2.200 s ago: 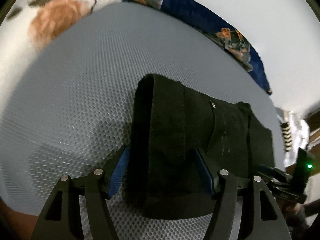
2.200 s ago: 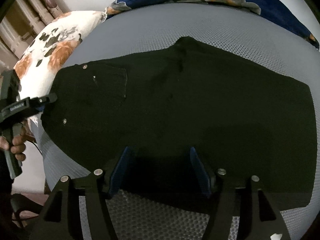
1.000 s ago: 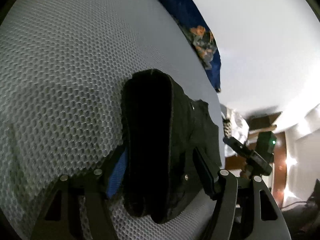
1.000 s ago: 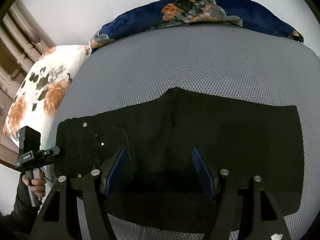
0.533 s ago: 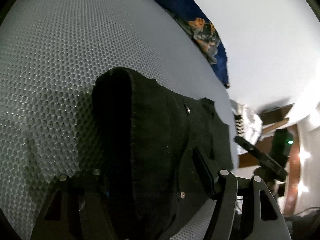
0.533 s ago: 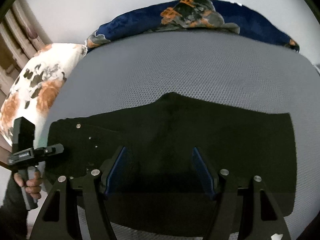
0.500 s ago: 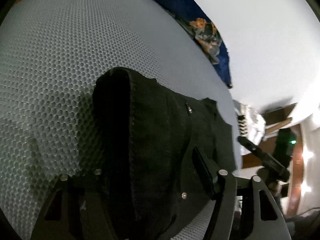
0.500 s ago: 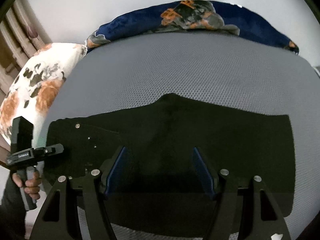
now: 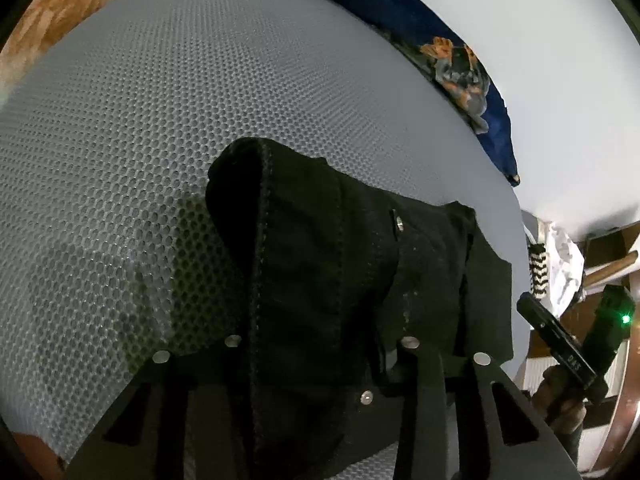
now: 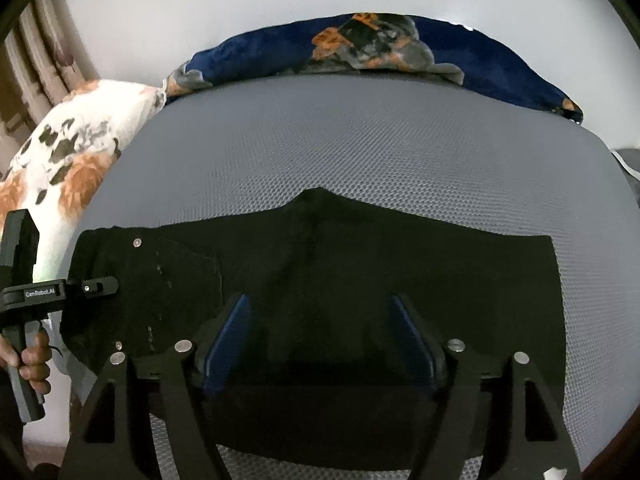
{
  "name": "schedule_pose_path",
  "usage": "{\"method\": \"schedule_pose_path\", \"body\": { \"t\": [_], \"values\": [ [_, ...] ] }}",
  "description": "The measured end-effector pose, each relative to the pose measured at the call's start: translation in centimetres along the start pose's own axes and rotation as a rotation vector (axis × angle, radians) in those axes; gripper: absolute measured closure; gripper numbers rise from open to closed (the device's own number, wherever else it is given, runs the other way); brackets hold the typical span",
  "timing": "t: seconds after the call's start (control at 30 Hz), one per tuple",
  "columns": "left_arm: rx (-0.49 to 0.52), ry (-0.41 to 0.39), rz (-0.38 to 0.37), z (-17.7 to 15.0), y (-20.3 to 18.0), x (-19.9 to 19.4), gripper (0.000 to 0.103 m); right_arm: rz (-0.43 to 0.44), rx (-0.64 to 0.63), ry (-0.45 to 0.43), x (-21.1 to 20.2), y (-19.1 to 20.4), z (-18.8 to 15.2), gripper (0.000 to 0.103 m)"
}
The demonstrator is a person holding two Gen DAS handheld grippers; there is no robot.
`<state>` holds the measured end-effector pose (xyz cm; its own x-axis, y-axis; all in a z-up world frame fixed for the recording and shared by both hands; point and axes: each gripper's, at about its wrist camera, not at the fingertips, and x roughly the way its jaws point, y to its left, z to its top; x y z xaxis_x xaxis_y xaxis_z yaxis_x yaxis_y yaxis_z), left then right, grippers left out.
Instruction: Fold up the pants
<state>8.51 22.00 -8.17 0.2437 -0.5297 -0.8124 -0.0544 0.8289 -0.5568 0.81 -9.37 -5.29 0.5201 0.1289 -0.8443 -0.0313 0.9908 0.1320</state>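
Observation:
The black pants (image 10: 360, 280) lie flat on the grey mesh mattress (image 10: 360, 148), folded lengthwise, waist with metal buttons to the left. In the left wrist view the waist end (image 9: 328, 272) lies across my left gripper (image 9: 320, 344), covering its fingers; the jaws stand wide apart with cloth between them. My right gripper (image 10: 320, 332) is open, its blue-padded fingers (image 10: 228, 332) spread just above the pants' near edge, holding nothing. The left gripper also shows in the right wrist view (image 10: 92, 286) at the waist.
A navy floral blanket (image 10: 380, 48) lies along the far edge by the white wall. A white and orange floral pillow (image 10: 68, 152) sits at the left. Bare mattress stretches beyond the pants. The right gripper's handle and the hand holding it (image 9: 576, 344) show at the bed's side.
The left gripper has tilted back down over the waist end, which now drapes further over its fingers. The right gripper has drawn back slightly; the pants have stayed flat.

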Motion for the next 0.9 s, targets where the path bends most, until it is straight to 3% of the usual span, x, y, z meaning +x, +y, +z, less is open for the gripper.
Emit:
{"method": "schedule_pose_path", "body": {
  "t": [0.3,0.57,0.9],
  "values": [
    [-0.028,-0.041,-0.078,-0.7,-2.9,-1.9,0.08,0.041,0.063,-0.049,-1.7,-2.8,-0.9,0.032],
    [-0.047,-0.085,-0.085,-0.9,-7.4,-2.8,0.081,0.051,0.124,-0.099,-3.5,-6.5,-1.6,0.032],
    [0.004,-0.087,-0.097,-0.5,-14.1,-1.8,0.081,0.055,0.226,-0.138,-4.7,-12.4,-2.6,0.032]
  ]
}}
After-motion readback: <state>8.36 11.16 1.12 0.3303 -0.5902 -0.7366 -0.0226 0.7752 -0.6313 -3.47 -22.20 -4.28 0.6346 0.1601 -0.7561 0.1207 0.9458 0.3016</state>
